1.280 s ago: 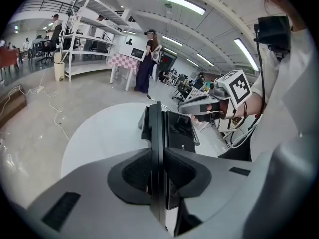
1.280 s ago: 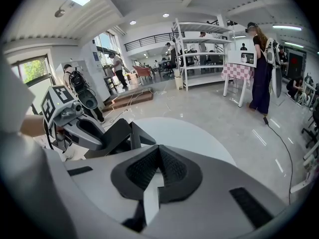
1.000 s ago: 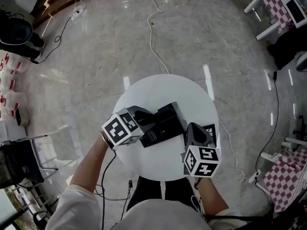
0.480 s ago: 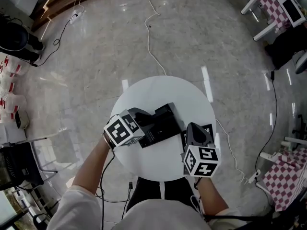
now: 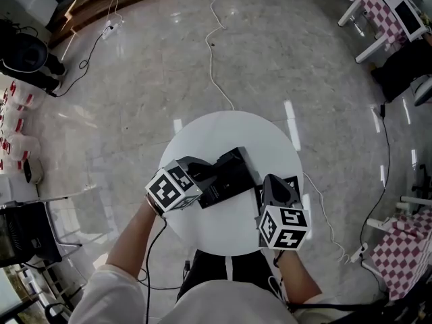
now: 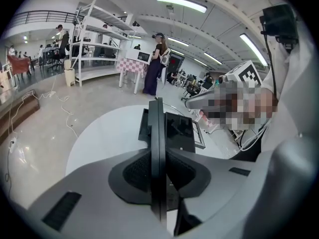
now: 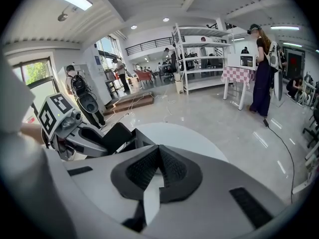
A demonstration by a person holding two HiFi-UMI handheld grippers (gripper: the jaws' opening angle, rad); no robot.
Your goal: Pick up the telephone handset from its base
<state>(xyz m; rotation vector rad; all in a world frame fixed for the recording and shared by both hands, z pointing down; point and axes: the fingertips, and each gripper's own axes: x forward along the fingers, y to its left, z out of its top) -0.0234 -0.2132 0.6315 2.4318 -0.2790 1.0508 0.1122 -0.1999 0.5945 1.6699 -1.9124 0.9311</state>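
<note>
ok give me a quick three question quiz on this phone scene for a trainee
1. Which thing sits between the fingers of the left gripper? A a cable; B the telephone handset; C nothing.
2. True or false: the right gripper grips the telephone handset too.
3. Fill in: the telephone stands on a round ___ table.
Key: 1 B, those fingers have just been closing on it. 2 false, its fingers meet empty. 3 white.

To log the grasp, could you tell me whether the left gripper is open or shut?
Shut on the handset: the left gripper has just been closing, and its jaws press both sides of it.
</note>
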